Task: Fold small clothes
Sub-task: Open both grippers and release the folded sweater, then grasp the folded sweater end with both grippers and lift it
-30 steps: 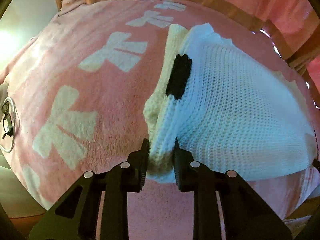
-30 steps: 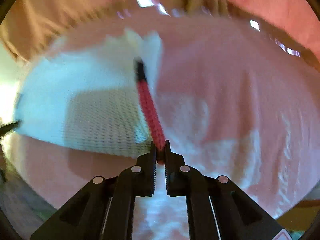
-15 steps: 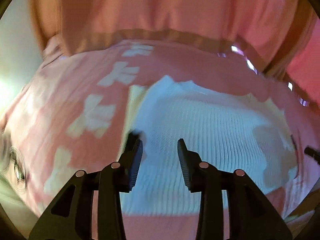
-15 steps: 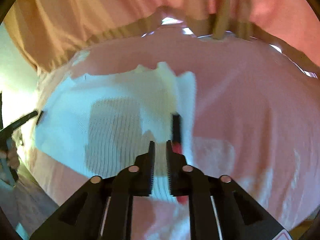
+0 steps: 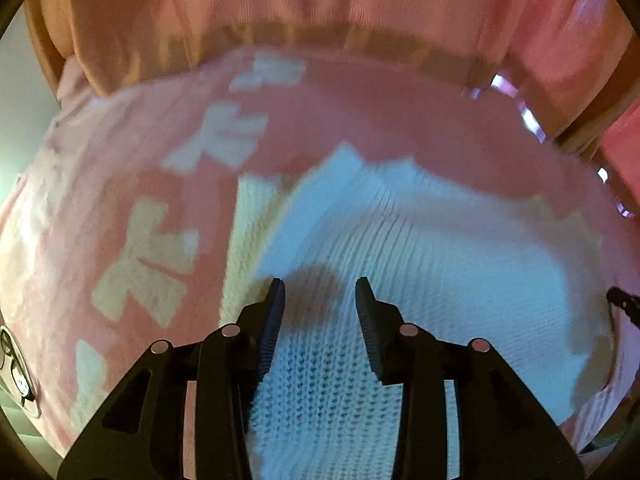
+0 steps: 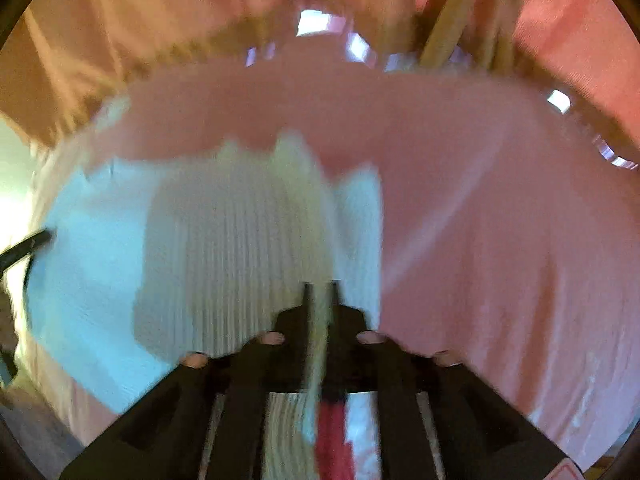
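Note:
A small white knitted garment lies flat on a pink blanket with white marks. My left gripper is open and empty, its fingers hovering over the garment's near left part. In the right wrist view the garment fills the left half, blurred by motion. My right gripper has its jaws close together around a raised white fold of the garment, with a red strip showing below between the fingers.
Pink and tan fabric hangs behind the blanket's far edge. A round object with glasses sits at the left edge. The other gripper's tip shows at the garment's right side.
My left gripper let go of the garment's edge and opened. Both grippers moved forward over the garment, which now lies flat. The right gripper's red trim slid back between its fingers.

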